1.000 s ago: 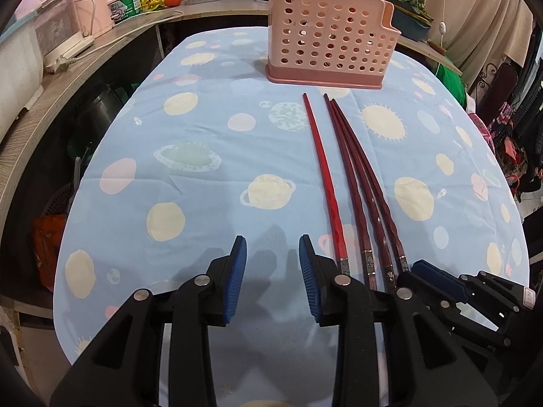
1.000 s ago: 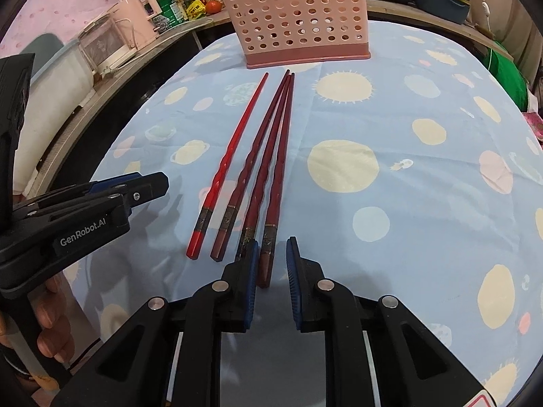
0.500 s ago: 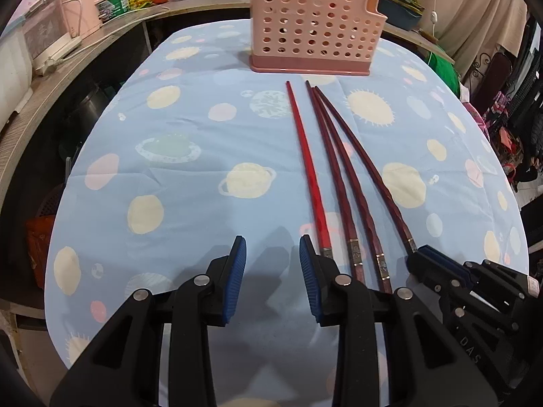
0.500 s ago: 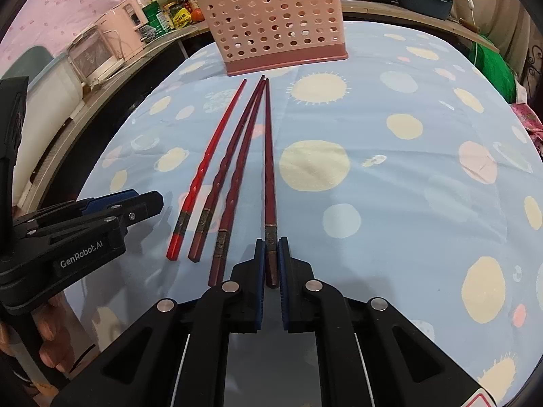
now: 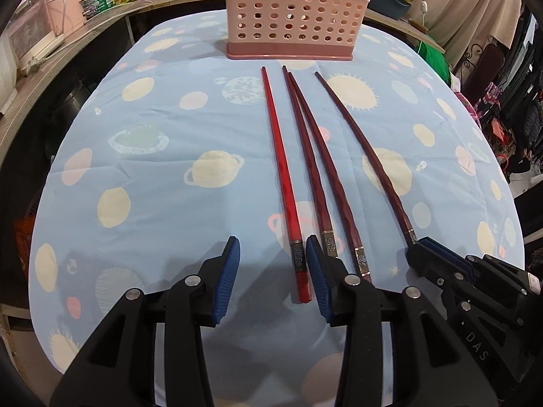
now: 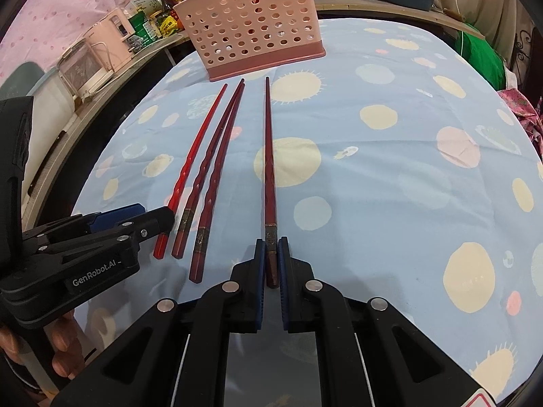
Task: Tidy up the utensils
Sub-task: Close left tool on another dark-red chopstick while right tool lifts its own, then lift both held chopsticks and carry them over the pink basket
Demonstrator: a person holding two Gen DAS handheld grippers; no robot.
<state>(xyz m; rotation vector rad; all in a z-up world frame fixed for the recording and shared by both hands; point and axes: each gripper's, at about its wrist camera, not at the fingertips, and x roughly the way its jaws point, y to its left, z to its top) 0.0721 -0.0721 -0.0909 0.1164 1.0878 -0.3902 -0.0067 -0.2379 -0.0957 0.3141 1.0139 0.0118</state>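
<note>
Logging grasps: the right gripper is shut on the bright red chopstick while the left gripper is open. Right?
Not quite. The right wrist view shows the right gripper shut on a dark red chopstick; the bright red chopstick lies on the tablecloth. The left gripper is open.

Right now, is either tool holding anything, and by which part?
The right tool is shut on a dark red chopstick at its thick banded end. The left tool is open, holding nothing.

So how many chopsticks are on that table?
4. Three lie side by side on the tablecloth: bright red chopstick, two dark red chopsticks. The right tongs grip the fourth chopstick.
</note>
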